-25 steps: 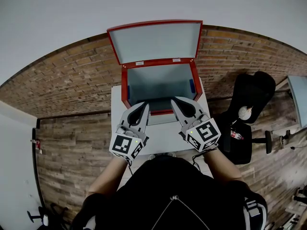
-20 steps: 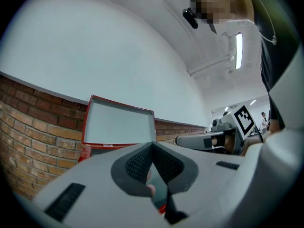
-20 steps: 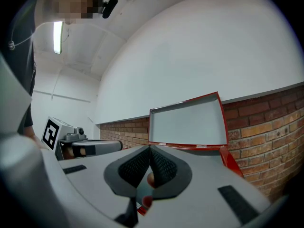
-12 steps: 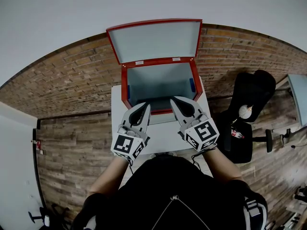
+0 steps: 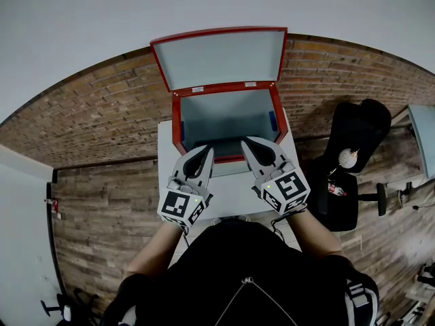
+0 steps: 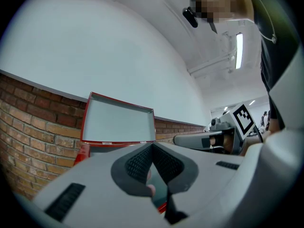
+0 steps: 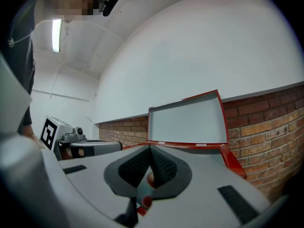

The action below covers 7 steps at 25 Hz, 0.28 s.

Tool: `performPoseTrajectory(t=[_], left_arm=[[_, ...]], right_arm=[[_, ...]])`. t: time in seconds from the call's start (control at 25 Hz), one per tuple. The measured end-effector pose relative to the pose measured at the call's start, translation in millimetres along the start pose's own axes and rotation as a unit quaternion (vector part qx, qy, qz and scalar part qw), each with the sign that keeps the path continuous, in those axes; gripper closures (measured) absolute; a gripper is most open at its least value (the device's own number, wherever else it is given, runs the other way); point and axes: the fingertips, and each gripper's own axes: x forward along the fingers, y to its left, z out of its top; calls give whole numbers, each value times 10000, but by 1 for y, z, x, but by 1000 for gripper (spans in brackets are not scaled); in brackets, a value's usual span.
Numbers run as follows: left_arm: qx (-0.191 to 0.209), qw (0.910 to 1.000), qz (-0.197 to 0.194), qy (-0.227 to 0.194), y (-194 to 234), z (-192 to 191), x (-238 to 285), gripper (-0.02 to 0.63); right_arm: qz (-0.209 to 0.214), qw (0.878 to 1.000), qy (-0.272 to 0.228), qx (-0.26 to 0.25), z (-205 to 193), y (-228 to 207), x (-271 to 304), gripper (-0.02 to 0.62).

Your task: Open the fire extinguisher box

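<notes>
The box (image 5: 176,124) is open. It sits at the far end of a white table (image 5: 231,192), red walls, pale grey inside. Its lid (image 5: 221,58) is swung right up, hinged along the far edge, with its grey inner face turned toward the person. Behind it runs a brick wall (image 5: 102,121) with plain white wall above.

Both grippers are level and side by side at the near rim of the box, pointing away from the person. The left gripper (image 5: 204,150) is clenched: in the left gripper view its two ribbed pads (image 6: 140,164) meet at the tip, with nothing between them. The right gripper (image 5: 248,143) matches it, jaws pressed together and empty in the right gripper view, with the raised lid beyond them. In the head view both tips overlap the near red edge of the box; I cannot tell whether either one touches it.

The two are apart, the left toward the box's left corner and the right toward its right corner. Each marker cube sits on the near end, over the table. A black chair (image 5: 357,138) stands off to the right.
</notes>
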Motion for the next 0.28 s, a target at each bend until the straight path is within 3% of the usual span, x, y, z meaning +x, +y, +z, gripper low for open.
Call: performPoseTrajectory(t=[0.28], left_arm=[[12, 10000, 21, 24, 1, -3, 0, 557]], right_arm=[[-6, 10000, 12, 19, -4, -2, 0, 575]])
